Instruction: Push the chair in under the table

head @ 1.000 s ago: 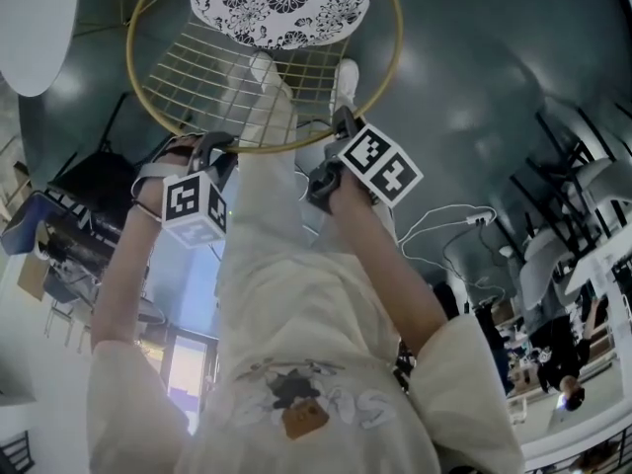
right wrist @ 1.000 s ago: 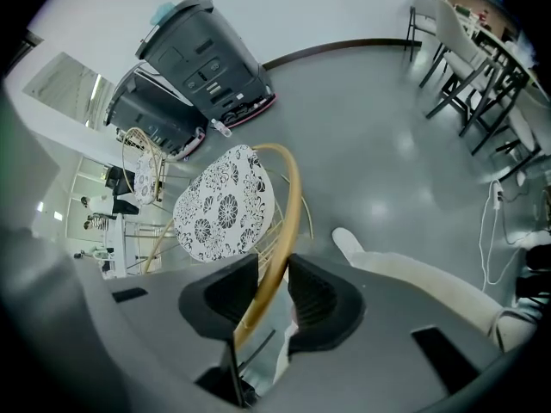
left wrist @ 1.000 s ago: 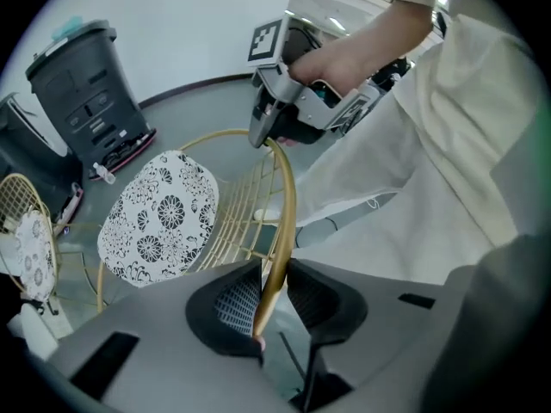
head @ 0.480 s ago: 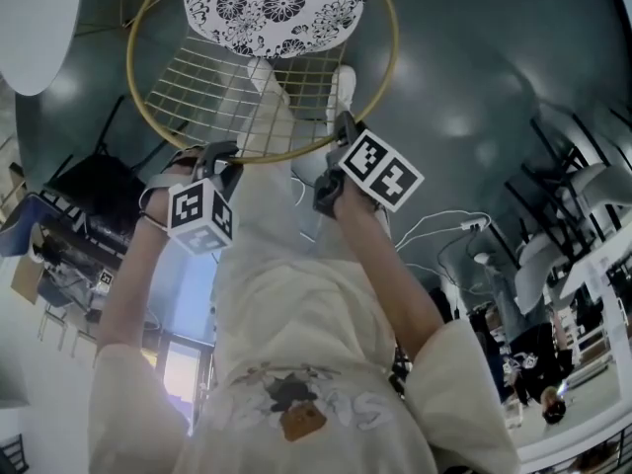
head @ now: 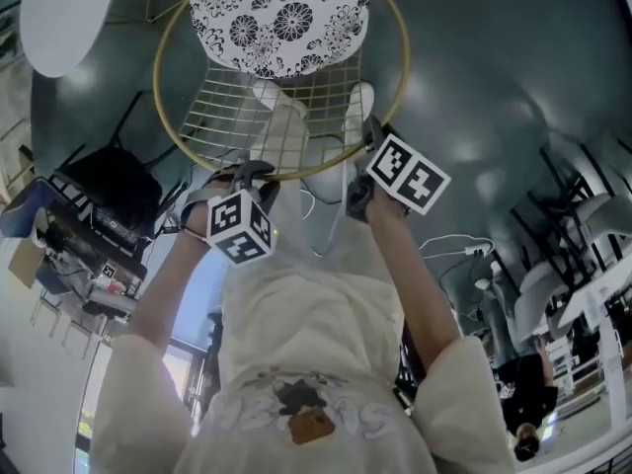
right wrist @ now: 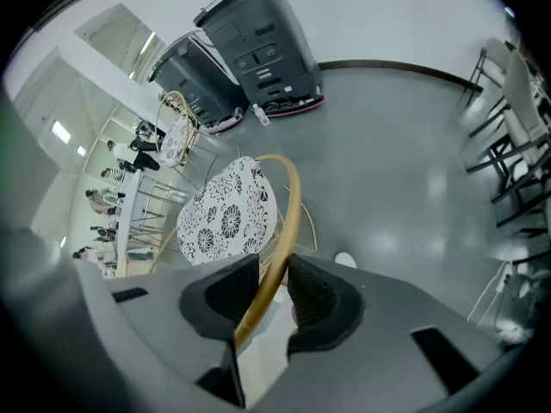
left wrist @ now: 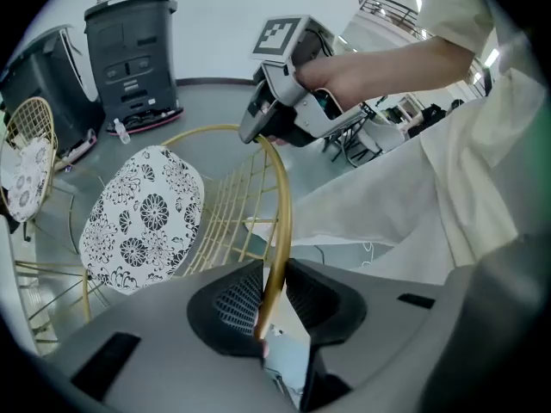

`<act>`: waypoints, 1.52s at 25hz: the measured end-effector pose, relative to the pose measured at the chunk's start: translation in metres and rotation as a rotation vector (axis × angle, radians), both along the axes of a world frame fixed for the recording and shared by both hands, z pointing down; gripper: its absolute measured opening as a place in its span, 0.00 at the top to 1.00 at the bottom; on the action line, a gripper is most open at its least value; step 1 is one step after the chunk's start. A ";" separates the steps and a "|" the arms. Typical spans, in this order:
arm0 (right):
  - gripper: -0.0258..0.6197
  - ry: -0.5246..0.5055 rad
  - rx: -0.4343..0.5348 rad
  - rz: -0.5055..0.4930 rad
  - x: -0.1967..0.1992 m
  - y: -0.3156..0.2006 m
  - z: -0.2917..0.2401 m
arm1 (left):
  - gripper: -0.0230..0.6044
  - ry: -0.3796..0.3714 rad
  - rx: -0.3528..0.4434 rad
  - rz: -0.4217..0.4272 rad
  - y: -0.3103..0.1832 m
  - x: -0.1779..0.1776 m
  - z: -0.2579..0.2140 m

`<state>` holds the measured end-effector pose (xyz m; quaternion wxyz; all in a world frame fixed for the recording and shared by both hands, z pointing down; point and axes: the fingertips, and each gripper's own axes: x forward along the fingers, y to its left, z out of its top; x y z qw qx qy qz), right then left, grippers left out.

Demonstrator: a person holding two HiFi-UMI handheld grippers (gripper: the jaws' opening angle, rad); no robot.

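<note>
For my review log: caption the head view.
Left gripper and right gripper, jaws just closed further, clamp the rim of the chair.

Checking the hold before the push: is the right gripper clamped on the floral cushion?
No, the right gripper, its jaws just closed further, grips the chair's gold rim; the floral cushion lies beyond.

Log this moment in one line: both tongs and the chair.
left tongs: just closed tighter, gripping chair rim | right tongs: just closed tighter, gripping chair rim | white table: apart from rim

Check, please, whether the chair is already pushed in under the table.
Not yet: the chair stands beside the white table, its patterned seat fully uncovered in the head view.
</note>
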<state>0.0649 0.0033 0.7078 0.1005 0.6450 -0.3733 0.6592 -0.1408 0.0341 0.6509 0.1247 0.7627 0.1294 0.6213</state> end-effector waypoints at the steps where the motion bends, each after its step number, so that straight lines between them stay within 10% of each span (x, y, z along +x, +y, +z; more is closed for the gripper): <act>1: 0.80 0.006 -0.002 -0.025 0.004 -0.004 0.001 | 0.82 -0.002 -0.014 -0.009 0.002 0.004 0.001; 11: 0.80 0.051 0.015 -0.230 0.003 -0.034 -0.003 | 0.86 0.036 -0.140 -0.104 0.031 0.018 -0.003; 38: 0.80 -0.081 0.040 -0.377 0.005 -0.044 0.001 | 0.83 -0.105 0.095 -0.388 0.030 0.032 -0.005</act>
